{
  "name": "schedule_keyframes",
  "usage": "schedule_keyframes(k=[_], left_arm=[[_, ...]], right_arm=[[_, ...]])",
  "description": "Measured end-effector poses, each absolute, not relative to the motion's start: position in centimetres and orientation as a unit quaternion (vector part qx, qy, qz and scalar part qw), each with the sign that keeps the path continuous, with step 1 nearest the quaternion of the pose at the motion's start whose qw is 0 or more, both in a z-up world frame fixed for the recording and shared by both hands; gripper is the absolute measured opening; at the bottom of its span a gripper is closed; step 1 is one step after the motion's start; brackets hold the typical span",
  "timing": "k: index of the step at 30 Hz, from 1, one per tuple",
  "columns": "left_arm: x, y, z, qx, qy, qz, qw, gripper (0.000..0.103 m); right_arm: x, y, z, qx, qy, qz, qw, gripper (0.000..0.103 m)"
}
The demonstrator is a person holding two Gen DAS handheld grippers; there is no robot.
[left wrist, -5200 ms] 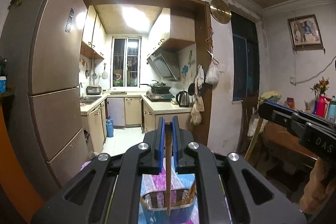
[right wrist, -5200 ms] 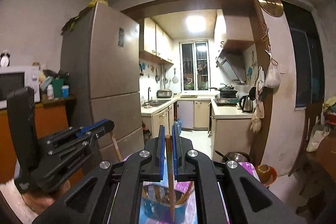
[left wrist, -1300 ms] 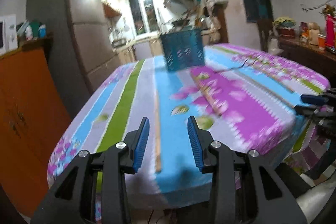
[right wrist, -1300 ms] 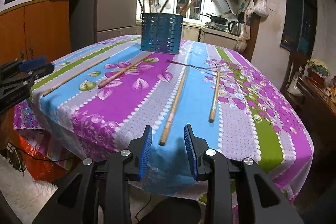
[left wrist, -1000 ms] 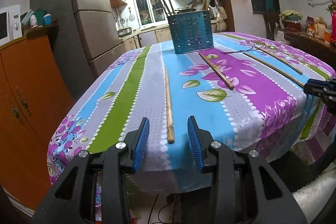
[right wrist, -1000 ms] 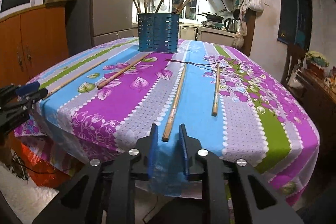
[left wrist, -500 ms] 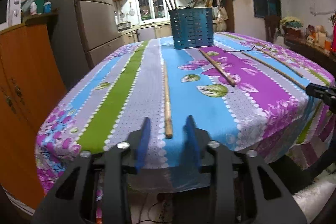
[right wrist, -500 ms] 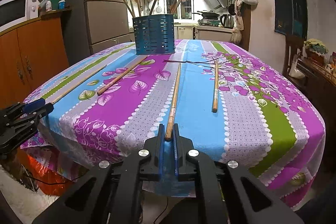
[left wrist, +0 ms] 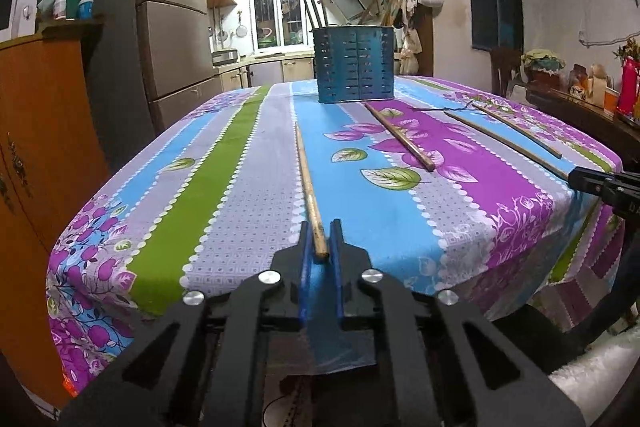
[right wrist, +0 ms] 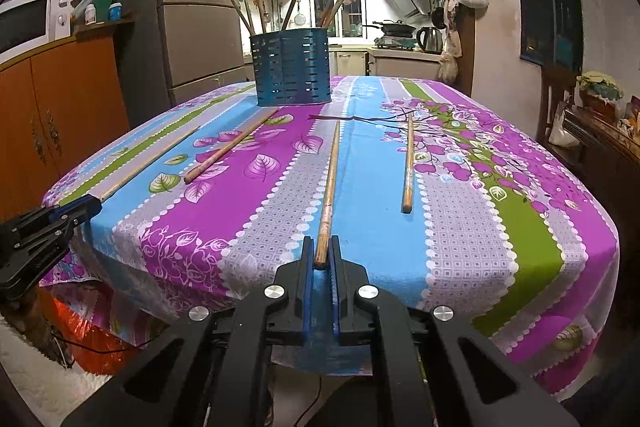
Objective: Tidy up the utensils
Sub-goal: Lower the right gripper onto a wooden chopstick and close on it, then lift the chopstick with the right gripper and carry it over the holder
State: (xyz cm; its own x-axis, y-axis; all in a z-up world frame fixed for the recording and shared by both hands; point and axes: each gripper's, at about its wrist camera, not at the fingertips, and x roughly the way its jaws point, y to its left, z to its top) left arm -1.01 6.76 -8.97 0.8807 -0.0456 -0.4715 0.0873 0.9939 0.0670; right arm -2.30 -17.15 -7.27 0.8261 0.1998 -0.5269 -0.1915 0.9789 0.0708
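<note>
Pick-up step, two sticks at once. Left gripper point(left wrist: 319, 243) has just been closing and now pinches the near end of a chopstick point(left wrist: 306, 179) that lies along the blue stripe toward the worktop's point(left wrist: 224, 187) near edge; the tip sits between the blue pads. Right gripper point(right wrist: 320, 255) is pressed together on the near end of another chopstick point(right wrist: 330, 183), which likewise runs from the near edge toward the far end. Both sticks appear to rest on the cloth along most of their length.

Two more chopsticks lie loose: one point(right wrist: 230, 151) between the two held sticks, pointing at the holder, and one point(right wrist: 408, 167) nearer the right edge. Blue slotted holder point(right wrist: 291, 69) stands upright at the far end, with several sticks already leaning in it.

Next move, as judged: lift both grippers so the sticks clear the cloth, carry them to the far end, tip each stick upright over the holder's open top, then release. Held only at one end, each stick may swing or slip; a slow lift seems wise.
</note>
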Motion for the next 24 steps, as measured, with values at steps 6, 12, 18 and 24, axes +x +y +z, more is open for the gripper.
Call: schedule_keyframes(k=[6,12,18,24], left_arm=[[-1.1,6.7,-8.9,0.039,0.244,-0.033,0.969,0.005],[-1.6,6.7,-8.3,0.041,0.24,-0.031,0.969,0.005],[-2.7,6.1,-6.2,0.055,0.209,-0.03,0.976,0.005],[-2.9,5.9,-3.4,0.051,0.179,-0.035,0.982,0.005]], right_arm=[[-2.4,-17.2,-7.3,0.009,0.276,0.101,0.956,0.008],[-3.0,-17.4,-6.7,0.007,0.263,0.096,0.96,0.008],[-3.9,-17.2,-4.9,-0.02,0.225,0.089,0.97,0.008],[-4.6,-17.0,-2.1,-0.053,0.176,0.091,0.979,0.008]])
